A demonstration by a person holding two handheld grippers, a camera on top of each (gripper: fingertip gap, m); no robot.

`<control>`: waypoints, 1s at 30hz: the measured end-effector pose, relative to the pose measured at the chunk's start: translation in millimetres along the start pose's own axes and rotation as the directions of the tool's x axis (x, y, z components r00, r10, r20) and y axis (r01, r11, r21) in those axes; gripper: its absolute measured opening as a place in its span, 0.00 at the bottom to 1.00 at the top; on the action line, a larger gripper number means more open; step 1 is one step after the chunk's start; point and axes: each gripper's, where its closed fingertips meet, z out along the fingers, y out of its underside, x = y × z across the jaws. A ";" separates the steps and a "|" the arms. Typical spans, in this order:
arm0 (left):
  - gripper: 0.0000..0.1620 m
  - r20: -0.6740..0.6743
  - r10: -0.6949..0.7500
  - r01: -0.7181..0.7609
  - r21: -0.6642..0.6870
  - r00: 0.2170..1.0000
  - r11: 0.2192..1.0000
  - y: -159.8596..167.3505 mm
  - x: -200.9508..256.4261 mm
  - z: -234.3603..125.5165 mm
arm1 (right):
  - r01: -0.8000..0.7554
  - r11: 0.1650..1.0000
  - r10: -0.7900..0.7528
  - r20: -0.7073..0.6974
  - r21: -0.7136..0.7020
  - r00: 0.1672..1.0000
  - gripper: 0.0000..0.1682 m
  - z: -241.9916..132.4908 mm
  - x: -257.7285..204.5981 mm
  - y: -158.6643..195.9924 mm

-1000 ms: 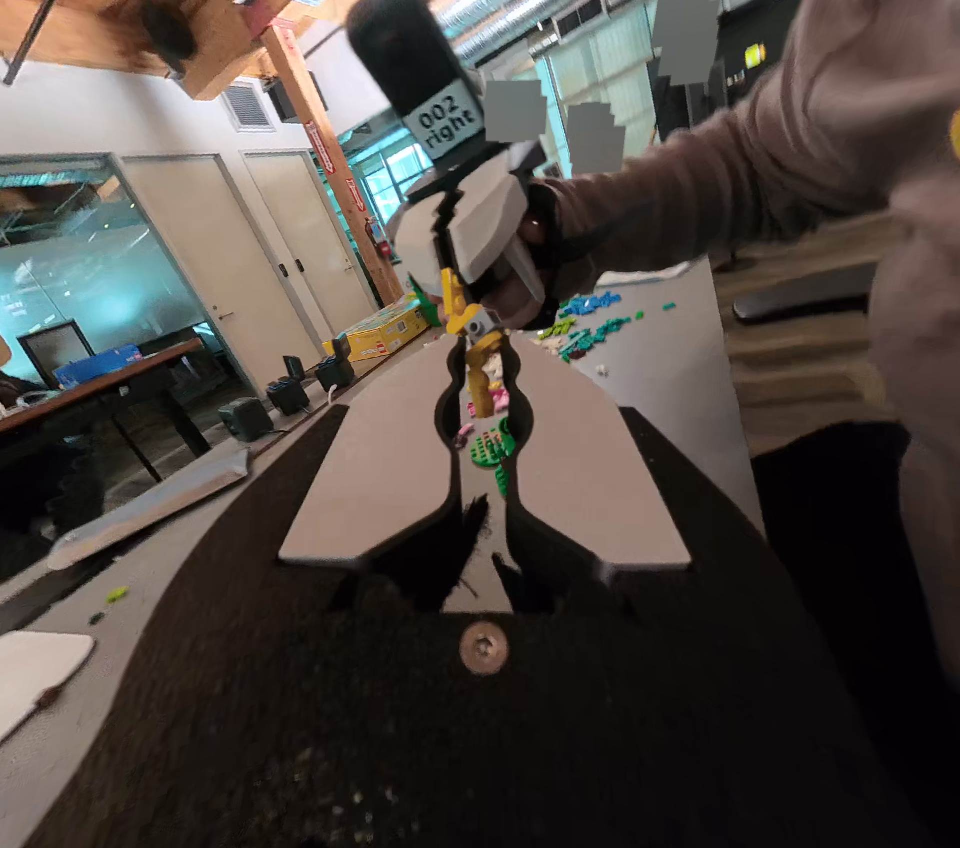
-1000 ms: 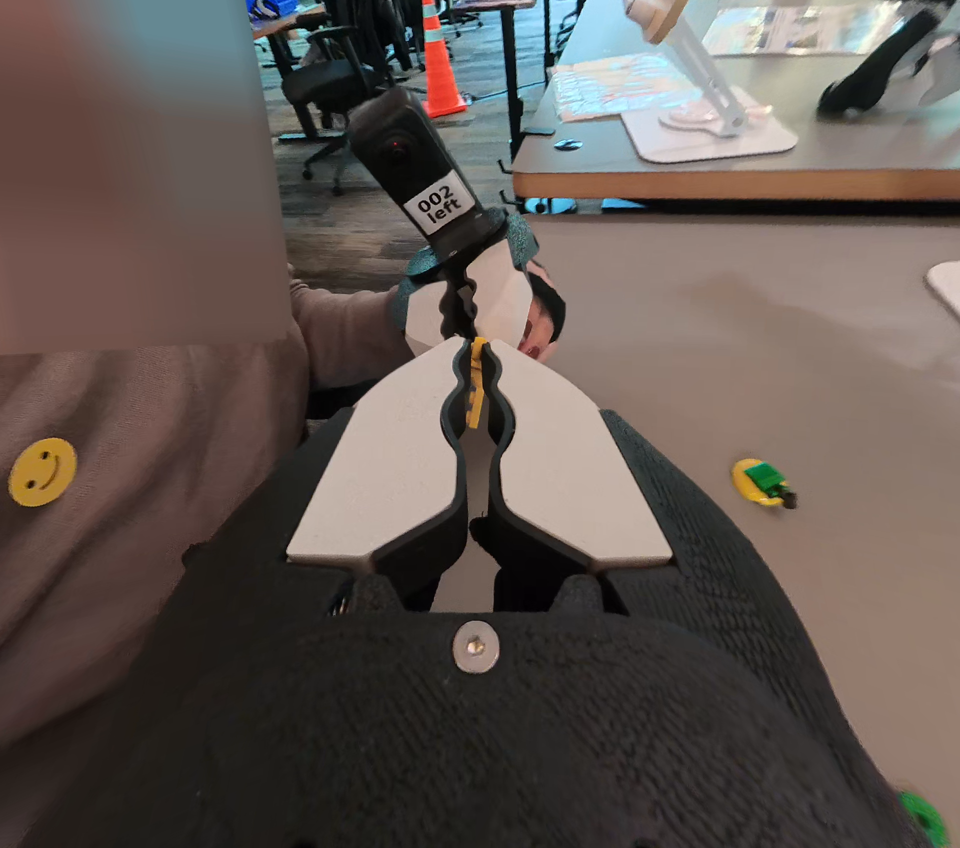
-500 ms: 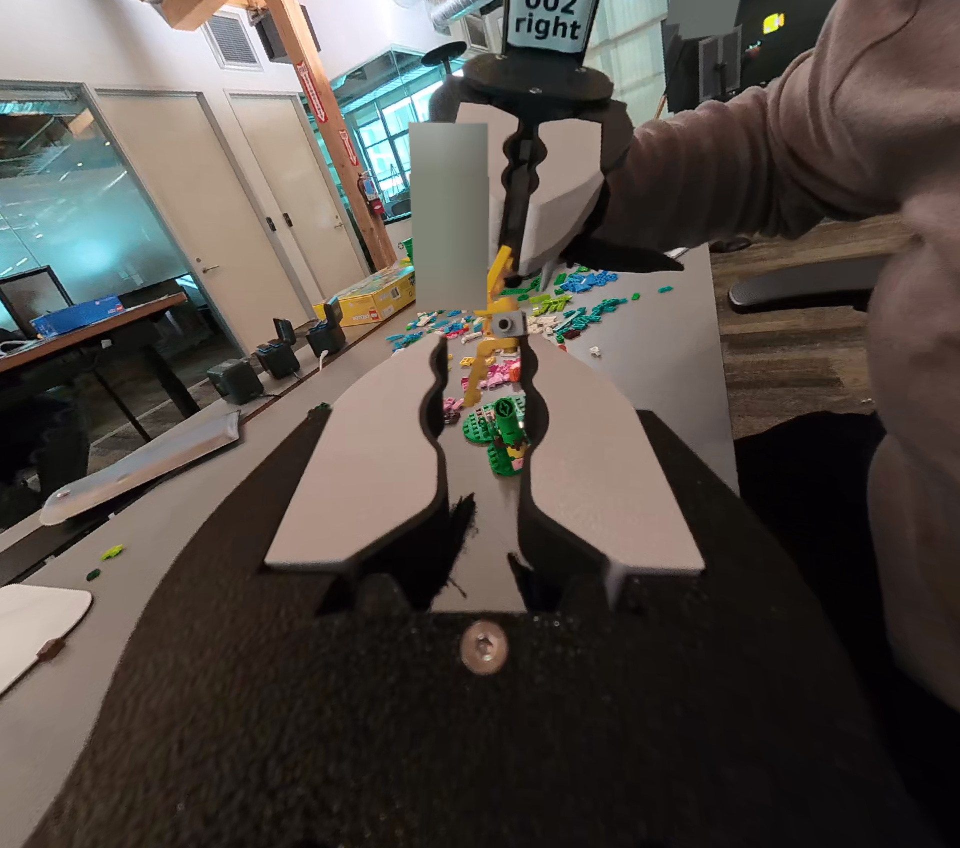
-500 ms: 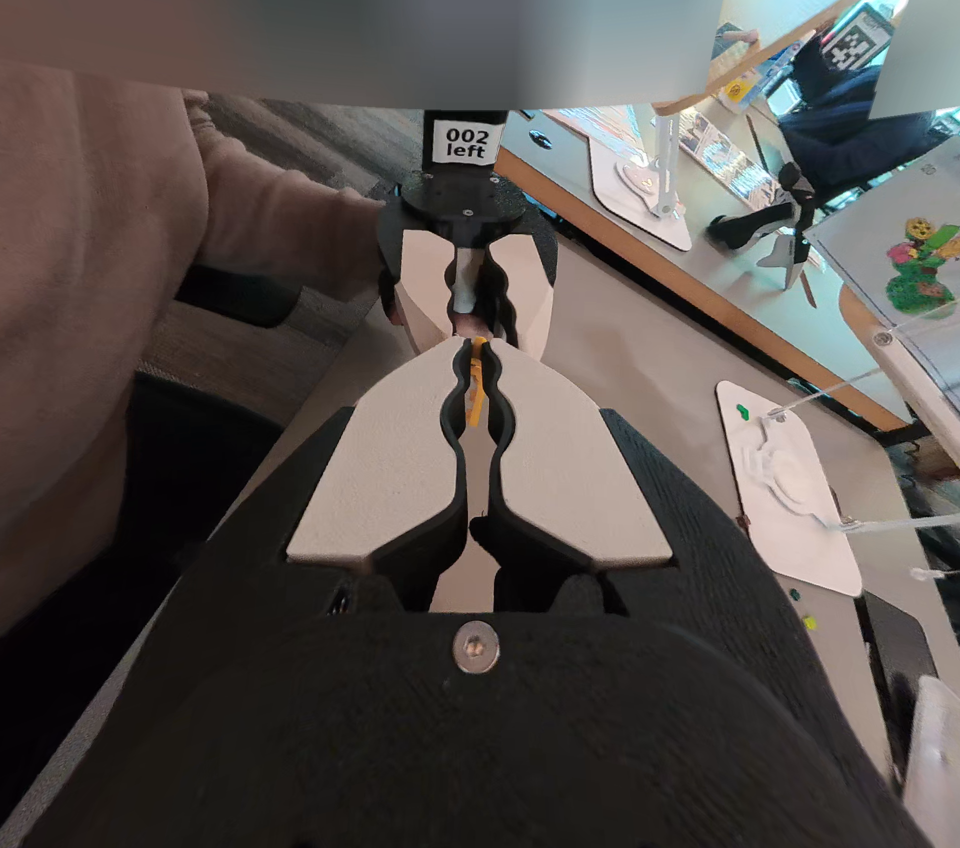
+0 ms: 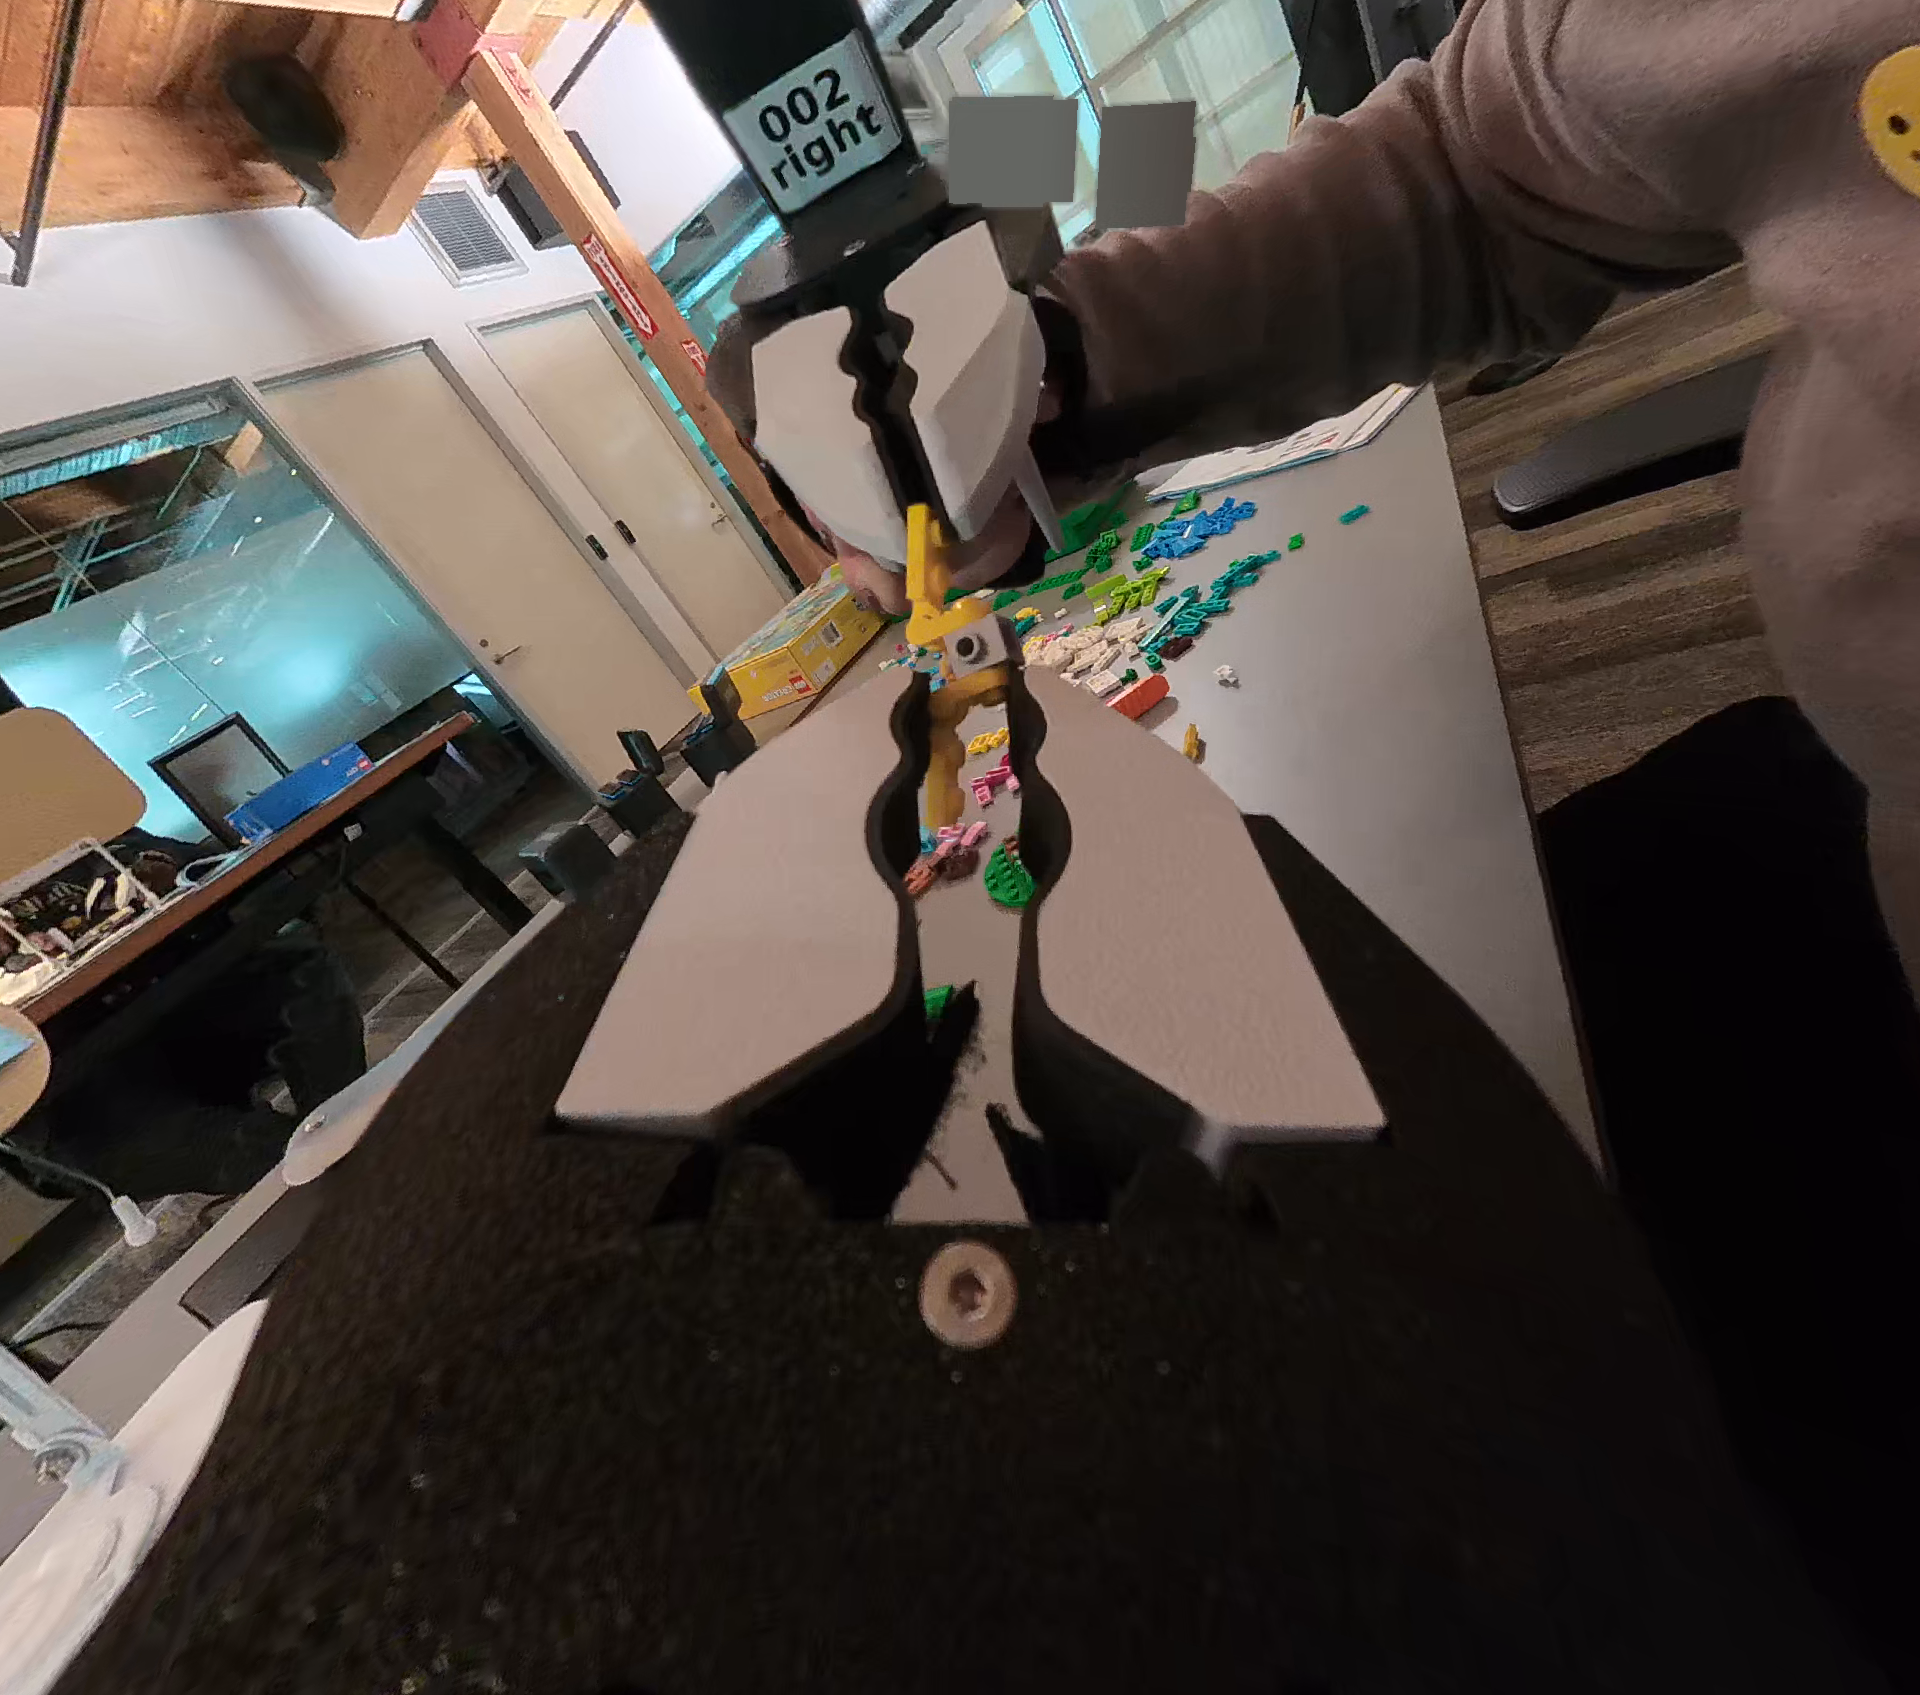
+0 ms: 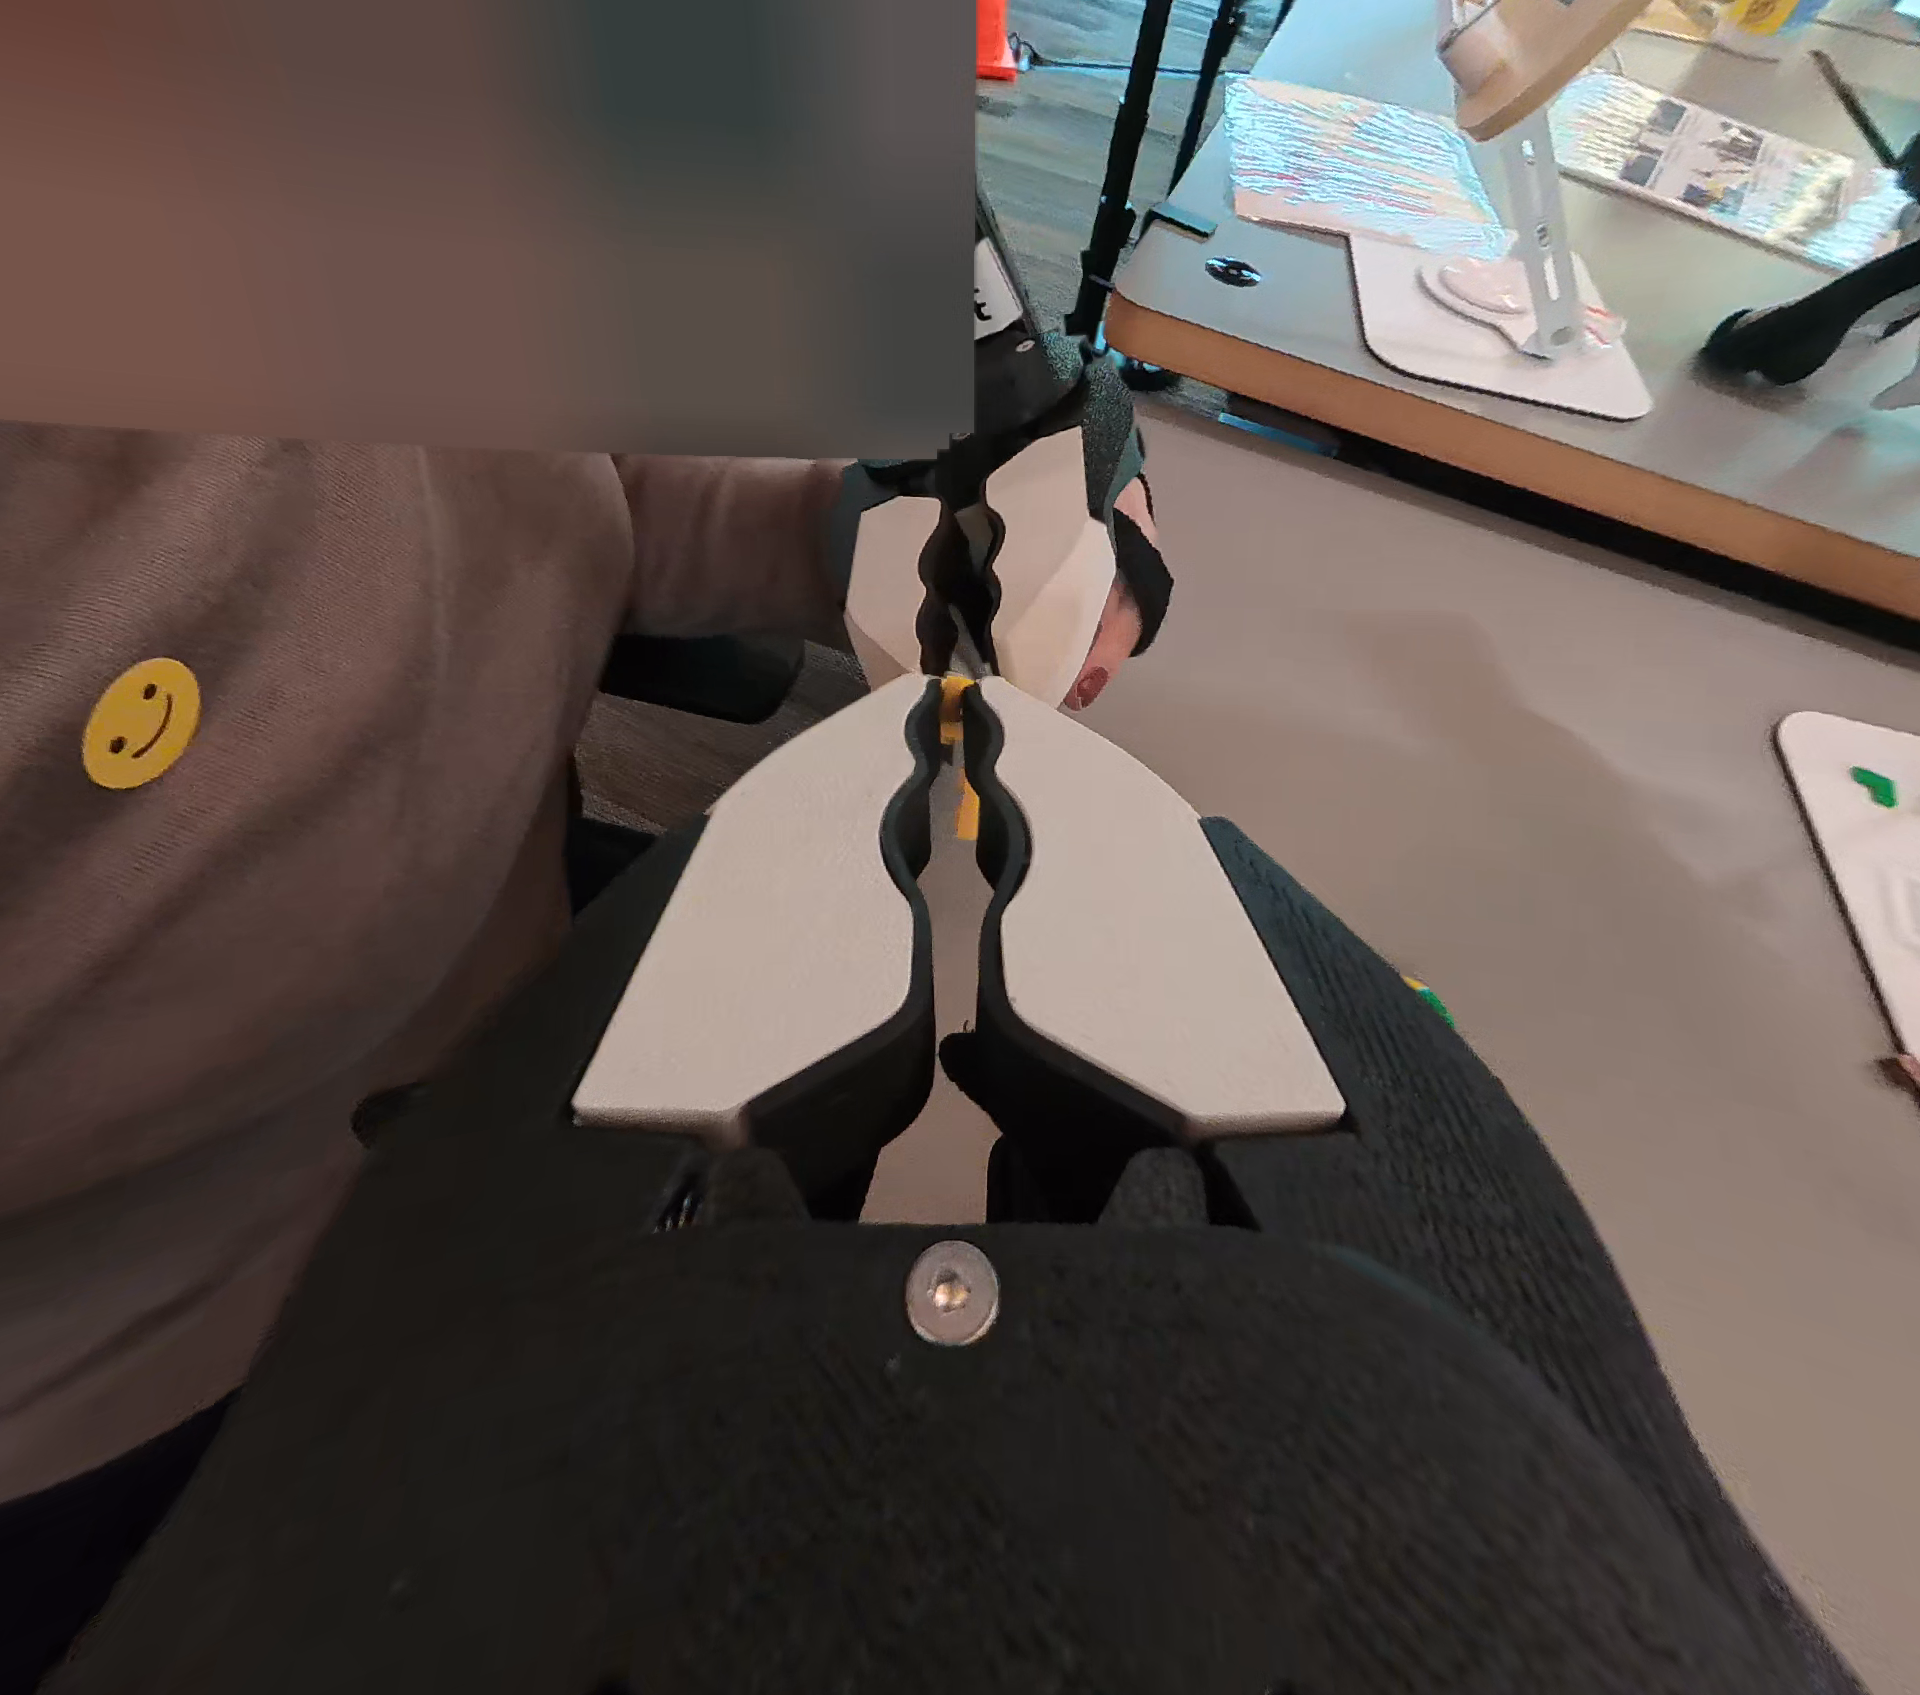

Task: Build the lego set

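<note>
In the left wrist view my left gripper [image 5: 964, 681] is shut on an orange-yellow lego stem [image 5: 948, 762] that carries a small grey brick [image 5: 979, 648] just past the fingertips. My right gripper [image 5: 923, 525] comes down from above, tip to tip with the left one, and is shut on a thin yellow piece [image 5: 920, 549] that meets the stem at the grey brick. In the right wrist view my right gripper [image 6: 954, 691] pinches the yellow piece [image 6: 966, 806], and the left gripper [image 6: 951, 658] faces it. Both are held in the air above the grey table [image 5: 1351, 710].
Several loose coloured bricks [image 5: 1143, 596] lie on the table beyond the grippers, with a green round plate [image 5: 1003, 878], a yellow box [image 5: 800, 658] and a booklet [image 5: 1299, 440]. A white pad [image 6: 1870, 866] with a green piece lies at the right. A person's sleeve and torso are close. My left and right fingertips are right by each other.
Both grippers stay tip to tip on the yellow pieces. The pair has swung and tilted in the air; the right gripper now leans left instead of standing upright.
</note>
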 end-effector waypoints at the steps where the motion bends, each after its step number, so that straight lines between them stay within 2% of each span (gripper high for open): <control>1: 0.09 0.000 0.002 -0.002 -0.005 1.000 1.000 0.9 0.3 0.6 | -0.013 1.000 0.013 0.009 0.003 1.000 0.01 -0.6 -0.1 0.7; 4: 0.09 0.010 0.002 -0.002 -0.008 1.000 1.000 2.7 -0.5 1.6 | -0.024 1.000 0.024 0.027 0.007 0.999 0.01 -1.8 -0.7 1.8; 6: 0.09 0.082 0.005 -0.003 -0.021 0.997 1.000 6.3 -10.9 -0.6 | -0.037 0.999 0.035 0.084 0.016 0.996 0.01 -2.4 -8.9 -0.6; 9: 0.09 0.070 -0.050 0.046 0.052 0.996 0.998 -2.9 -13.0 -7.9 | 0.048 0.997 -0.048 0.011 -0.055 0.999 0.01 4.3 -3.8 11.2; 11: 0.09 0.071 -0.045 0.043 0.034 0.996 0.998 -0.1 -13.7 -9.4 | 0.031 0.999 -0.030 0.016 -0.042 0.999 0.01 3.4 -3.6 9.5; 16: 0.09 0.037 0.017 -0.016 -0.024 0.999 1.000 6.7 -6.2 -5.6 | -0.011 1.000 0.011 -0.004 0.012 1.000 0.01 -2.9 4.2 -1.9; 20: 0.08 0.032 0.081 -0.079 -0.052 0.996 0.995 7.1 -3.2 -3.1 | -0.040 0.997 0.042 0.032 -0.059 0.999 0.01 0.8 1.9 2.9; 24: 0.08 0.030 0.155 -0.151 -0.095 0.987 0.984 8.3 -1.1 -0.7 | -0.083 0.995 0.086 0.065 -0.055 0.994 0.01 0.2 2.2 -1.4; 30: 0.08 0.003 0.180 -0.178 -0.129 0.984 0.975 13.5 3.7 2.9 | -0.073 0.987 0.087 0.097 -0.140 0.991 0.01 3.4 1.1 4.3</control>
